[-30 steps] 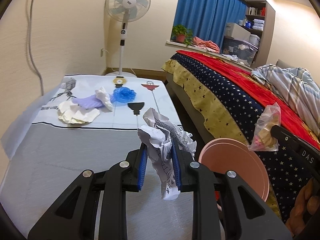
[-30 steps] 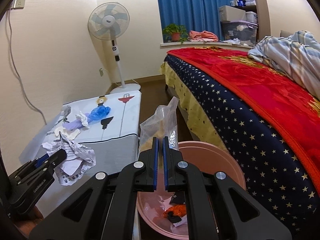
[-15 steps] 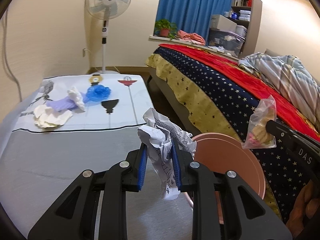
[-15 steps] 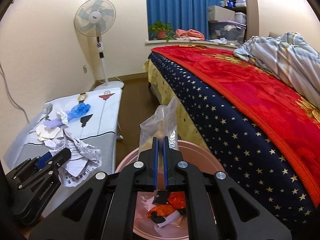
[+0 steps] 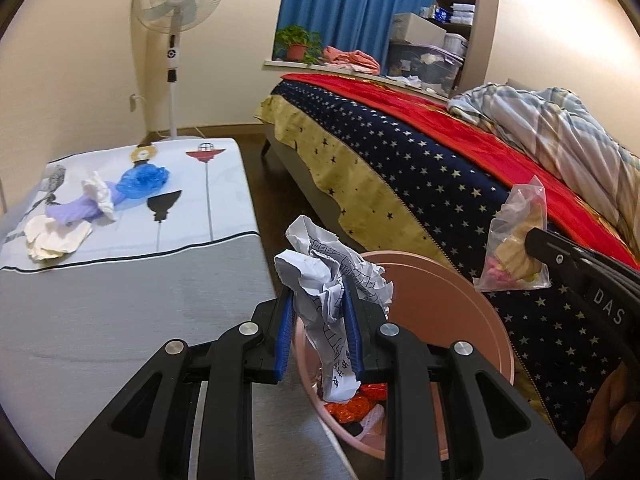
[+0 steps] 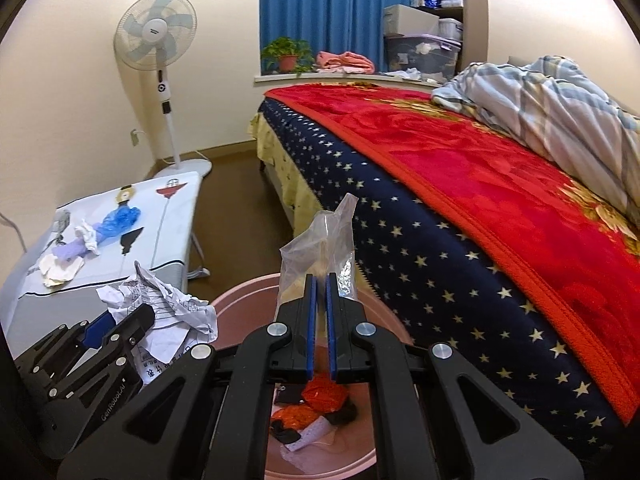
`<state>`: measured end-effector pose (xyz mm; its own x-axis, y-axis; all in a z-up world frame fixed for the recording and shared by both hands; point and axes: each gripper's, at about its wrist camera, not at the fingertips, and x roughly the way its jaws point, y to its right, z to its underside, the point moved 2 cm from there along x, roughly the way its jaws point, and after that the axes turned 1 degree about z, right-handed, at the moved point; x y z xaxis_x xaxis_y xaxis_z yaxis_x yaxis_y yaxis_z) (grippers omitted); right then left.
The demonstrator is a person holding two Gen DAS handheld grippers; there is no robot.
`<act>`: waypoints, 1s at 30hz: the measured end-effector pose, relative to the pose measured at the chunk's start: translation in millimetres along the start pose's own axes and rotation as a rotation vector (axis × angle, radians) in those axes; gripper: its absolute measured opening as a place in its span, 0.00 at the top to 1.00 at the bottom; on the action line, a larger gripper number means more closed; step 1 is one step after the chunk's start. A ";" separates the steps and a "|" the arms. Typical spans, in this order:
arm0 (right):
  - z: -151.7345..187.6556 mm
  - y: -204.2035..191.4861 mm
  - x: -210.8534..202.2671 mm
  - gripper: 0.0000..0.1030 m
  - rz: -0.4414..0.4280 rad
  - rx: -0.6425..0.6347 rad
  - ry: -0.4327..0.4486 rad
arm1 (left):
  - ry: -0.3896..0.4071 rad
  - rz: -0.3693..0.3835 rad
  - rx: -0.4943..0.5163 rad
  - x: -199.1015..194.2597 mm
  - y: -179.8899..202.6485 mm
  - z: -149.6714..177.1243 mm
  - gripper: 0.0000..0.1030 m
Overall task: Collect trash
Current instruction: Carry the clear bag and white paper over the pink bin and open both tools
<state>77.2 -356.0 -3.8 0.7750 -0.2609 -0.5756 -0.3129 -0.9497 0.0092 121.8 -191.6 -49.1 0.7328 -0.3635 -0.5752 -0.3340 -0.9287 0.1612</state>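
My left gripper (image 5: 318, 300) is shut on a crumpled sheet of printed paper (image 5: 332, 276), which hangs over the near left rim of the pink bin (image 5: 460, 312). In the right wrist view the same paper (image 6: 160, 312) and left gripper (image 6: 120, 322) sit at the lower left. My right gripper (image 6: 320, 284) is shut on a clear plastic bag (image 6: 324, 248) with pale scraps inside, held above the pink bin (image 6: 240, 300). From the left wrist view that bag (image 5: 516, 240) hangs at the right, above the bin's far rim. Orange and dark trash (image 6: 316, 404) lies in the bin.
A low table with a white printed cloth (image 5: 120, 280) stands left of the bin, carrying a blue wad (image 5: 142, 182), a purple glove (image 5: 74, 212) and white tissues (image 5: 54, 236). A bed with a starred navy and red cover (image 6: 460, 208) runs along the right. A standing fan (image 5: 176, 12) is behind.
Both grippers have moved toward the bin with their loads; the paper now hangs over the bin's rim and the bin's contents show more fully under the bag. Neither grip has altered.
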 end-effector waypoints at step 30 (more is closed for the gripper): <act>2.0 7.5 -20.6 0.63 0.024 0.015 0.038 | 0.042 0.008 -0.006 -27.6 -3.4 -3.6 0.44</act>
<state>57.8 -357.3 6.5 0.7872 -0.2906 -0.5439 -0.3402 -0.9403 0.0100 104.9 -178.7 -30.9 0.7546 -0.3737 -0.5394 -0.3369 -0.9260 0.1703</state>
